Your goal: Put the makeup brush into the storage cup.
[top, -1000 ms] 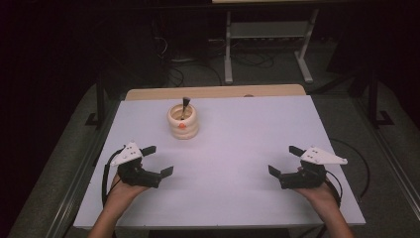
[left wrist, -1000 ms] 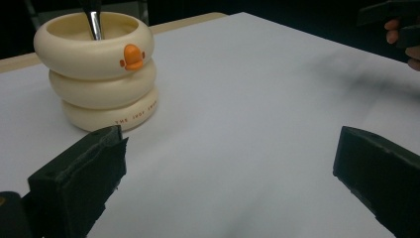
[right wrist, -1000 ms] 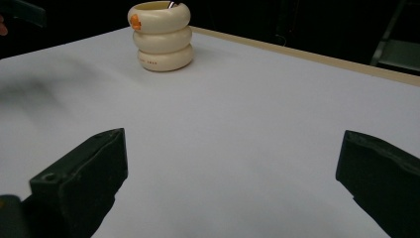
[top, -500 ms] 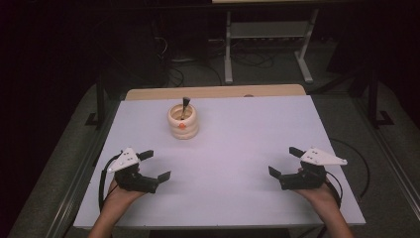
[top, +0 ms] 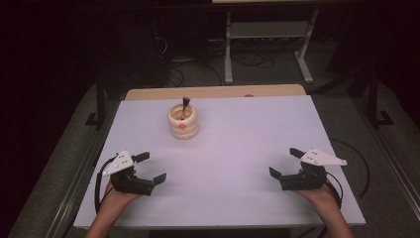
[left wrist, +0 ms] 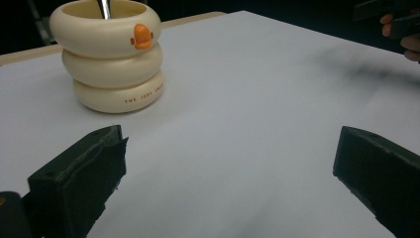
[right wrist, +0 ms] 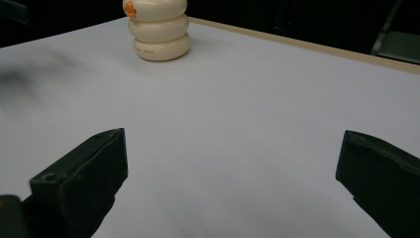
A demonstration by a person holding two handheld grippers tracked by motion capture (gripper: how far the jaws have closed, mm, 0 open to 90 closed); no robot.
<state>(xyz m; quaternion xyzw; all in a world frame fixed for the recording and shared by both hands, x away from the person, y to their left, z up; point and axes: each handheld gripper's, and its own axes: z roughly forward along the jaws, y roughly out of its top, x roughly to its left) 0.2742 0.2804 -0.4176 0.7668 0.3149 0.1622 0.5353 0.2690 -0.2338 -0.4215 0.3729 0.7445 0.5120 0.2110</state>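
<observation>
At the near edge of the bench [top: 297, 119] both hand-held grippers, left [top: 148, 168] and right [top: 287, 162], sit with jaws wide and empty, the cream ringed cup [top: 183, 122] with its utensil [top: 185, 105] well ahead — a reach looks next, likely the left one's.

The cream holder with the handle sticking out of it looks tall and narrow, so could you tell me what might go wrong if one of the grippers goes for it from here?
1. The cream holder is a tall stack of three rings on a smooth white table; a sideways push from the open left gripper could tip or slide it.
2. The handle leans loosely inside it; pulling at an angle may lift or topple the holder.
3. The right gripper is farther away, so its reach looks less steady.
</observation>
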